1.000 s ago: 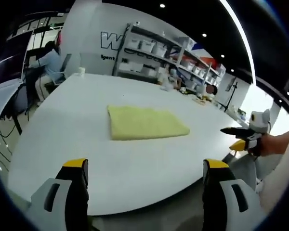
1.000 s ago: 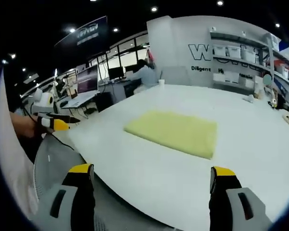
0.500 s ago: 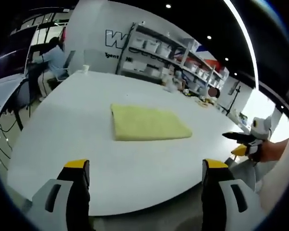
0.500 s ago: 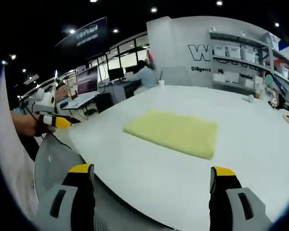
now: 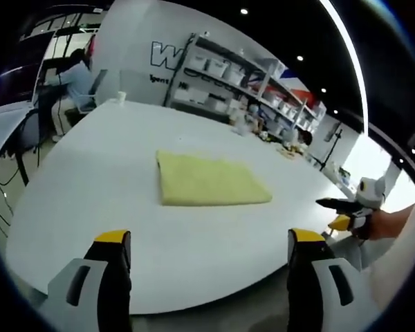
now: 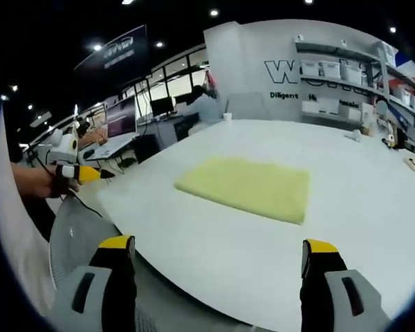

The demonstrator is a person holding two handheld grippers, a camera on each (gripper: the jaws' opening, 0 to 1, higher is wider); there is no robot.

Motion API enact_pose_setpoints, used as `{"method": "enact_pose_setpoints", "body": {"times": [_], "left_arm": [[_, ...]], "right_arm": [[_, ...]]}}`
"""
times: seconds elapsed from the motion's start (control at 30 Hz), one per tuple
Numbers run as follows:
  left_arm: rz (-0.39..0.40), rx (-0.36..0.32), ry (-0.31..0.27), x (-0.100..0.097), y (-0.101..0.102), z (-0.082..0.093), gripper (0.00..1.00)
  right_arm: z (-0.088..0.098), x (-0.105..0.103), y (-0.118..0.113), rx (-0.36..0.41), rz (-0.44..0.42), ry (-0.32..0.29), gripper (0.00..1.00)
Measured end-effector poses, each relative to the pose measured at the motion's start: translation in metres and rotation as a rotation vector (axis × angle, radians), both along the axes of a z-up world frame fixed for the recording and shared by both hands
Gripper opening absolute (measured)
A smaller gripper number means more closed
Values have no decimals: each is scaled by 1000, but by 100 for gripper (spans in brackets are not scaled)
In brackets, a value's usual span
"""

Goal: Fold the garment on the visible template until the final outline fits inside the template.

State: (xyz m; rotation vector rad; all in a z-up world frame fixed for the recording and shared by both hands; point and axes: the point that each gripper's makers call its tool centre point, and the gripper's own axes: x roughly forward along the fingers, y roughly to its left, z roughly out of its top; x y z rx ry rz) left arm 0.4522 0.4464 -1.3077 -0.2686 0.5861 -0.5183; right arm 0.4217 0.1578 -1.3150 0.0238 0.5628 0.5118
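Open shelving (image 5: 221, 69) loaded with boxes lines a white lettered wall (image 6: 252, 66) (text partly cut off), beside office desks with monitors (image 6: 121, 114) under recessed ceiling spotlights (image 6: 214, 12).

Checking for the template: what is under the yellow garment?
The folded yellow garment lies flat on the white table. Bare tabletop shows around it; no template outline shows, and whatever is beneath is covered.

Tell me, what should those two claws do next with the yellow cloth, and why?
Probably nothing more than hold off, or pull back a little. The cloth already lies folded in a flat rectangle on the table. The left gripper and right gripper are both open, empty and short of the table's edge. No template outline is visible, so the fit can't be checked.
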Motion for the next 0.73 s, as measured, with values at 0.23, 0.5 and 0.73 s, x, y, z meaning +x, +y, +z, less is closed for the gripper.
{"method": "enact_pose_setpoints", "body": {"times": [0.23,0.5,0.73], "left_arm": [[-12,-32,-9,4,-2,7,93],[-9,-20,-23,6,-1,11,91],[2,-26,-20,4,3,8,89]], "right_arm": [[-2,1,0,-9,-4,9,99],[-3,1,-3,-1,-22,11,99],[-2,2,-3,1,-24,3,99]]}}
